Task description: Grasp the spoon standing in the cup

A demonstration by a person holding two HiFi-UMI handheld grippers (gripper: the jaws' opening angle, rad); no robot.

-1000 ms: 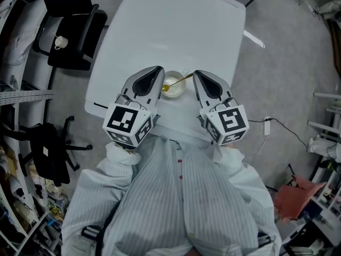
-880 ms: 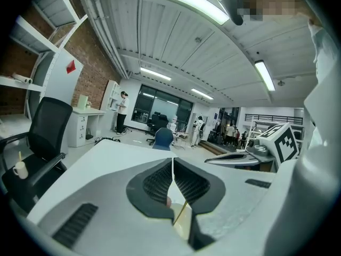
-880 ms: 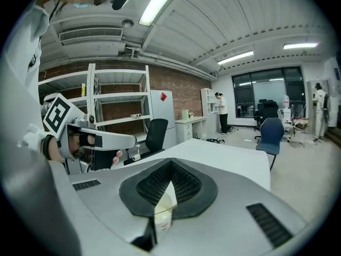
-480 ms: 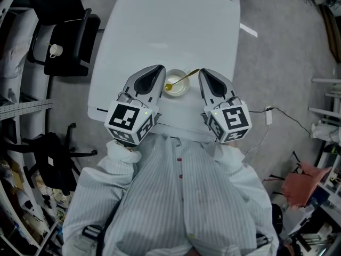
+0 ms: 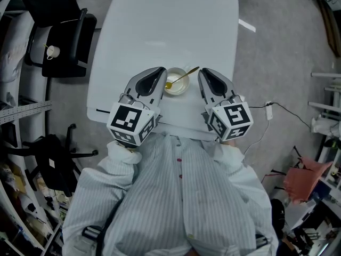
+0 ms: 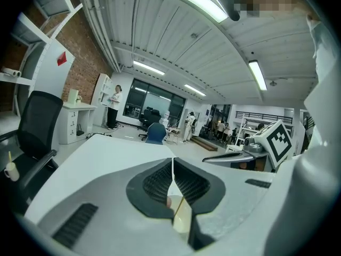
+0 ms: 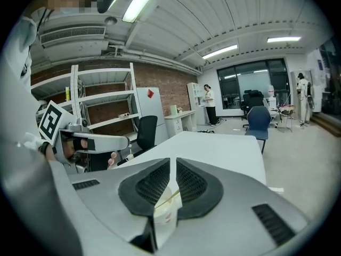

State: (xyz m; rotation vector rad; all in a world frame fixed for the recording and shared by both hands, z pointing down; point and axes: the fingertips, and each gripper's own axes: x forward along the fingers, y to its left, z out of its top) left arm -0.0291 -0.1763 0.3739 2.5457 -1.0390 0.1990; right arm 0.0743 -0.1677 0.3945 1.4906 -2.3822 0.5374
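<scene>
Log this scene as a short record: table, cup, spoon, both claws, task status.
table: white, with the cup near its front edge
cup: white, upright, between the two claws
spoon: yellowish, stands in the cup, handle leaning toward the right claw
left claw: shut, empty, left of the cup
right claw: shut, empty, right of the cup, tip close to the spoon's handle end
task status: spoon not yet grasped
</scene>
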